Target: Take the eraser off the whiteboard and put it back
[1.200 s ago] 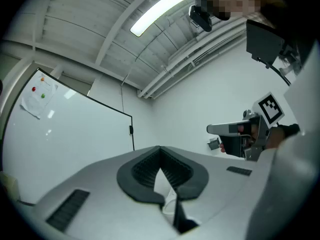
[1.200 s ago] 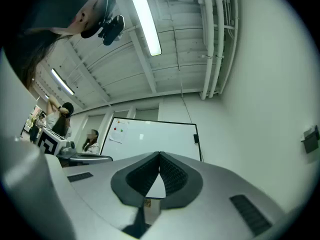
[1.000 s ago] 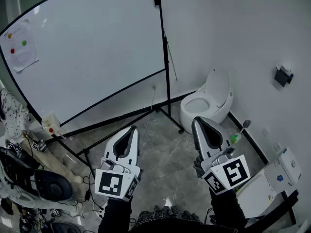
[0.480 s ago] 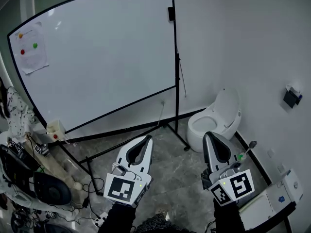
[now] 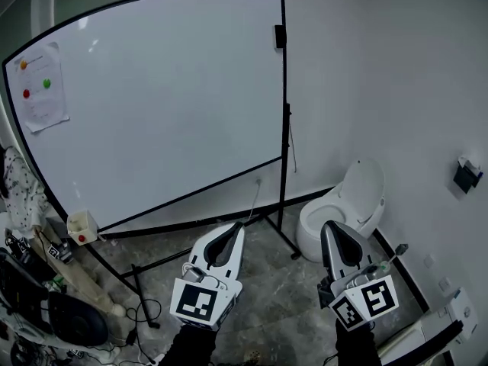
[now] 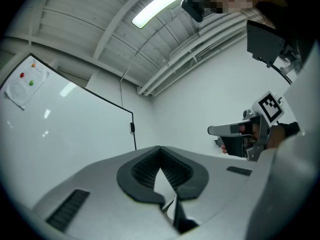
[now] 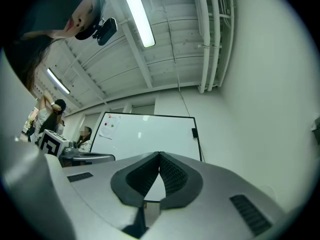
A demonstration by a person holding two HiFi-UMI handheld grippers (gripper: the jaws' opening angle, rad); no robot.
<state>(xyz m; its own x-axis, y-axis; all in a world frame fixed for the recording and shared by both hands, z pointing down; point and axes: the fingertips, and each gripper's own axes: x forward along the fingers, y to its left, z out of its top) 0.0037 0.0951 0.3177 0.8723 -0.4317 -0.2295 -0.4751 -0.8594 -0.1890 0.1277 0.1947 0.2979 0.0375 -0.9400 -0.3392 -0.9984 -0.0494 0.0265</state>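
Left grey two-jaw gripper (image 5: 231, 231) and right grey two-jaw gripper (image 5: 329, 227): both clenched tip to tip on nothing, ribbed black pads (image 6: 142, 170) meeting with only wall behind.

Compared with 1 second earlier: carried forward side by side, unturned, and lower in the head view. Large white black-framed whiteboard (image 5: 168, 105) ahead of the tips now fuller and more squarely seen, its top edge wholly in frame.

Small black rectangular eraser (image 5: 279, 36): clinging to the board's upper right frame edge, well above and ahead of both tips, untouched.

Judged an approach still in hand: neither removal nor return begun, with a lift and an opening of 1 gripper needed before any grasp.

Writing: none legible.
- White paper sheet (image 5: 38, 86) at the board's upper left, far to the left of the left gripper, bearing 3 round magnets (orange, red, green); print too faint to read.
- Black-and-white square markers (image 5: 200, 301) on each gripper's cube: patterns only, no letters.
- No brand seen anywhere.
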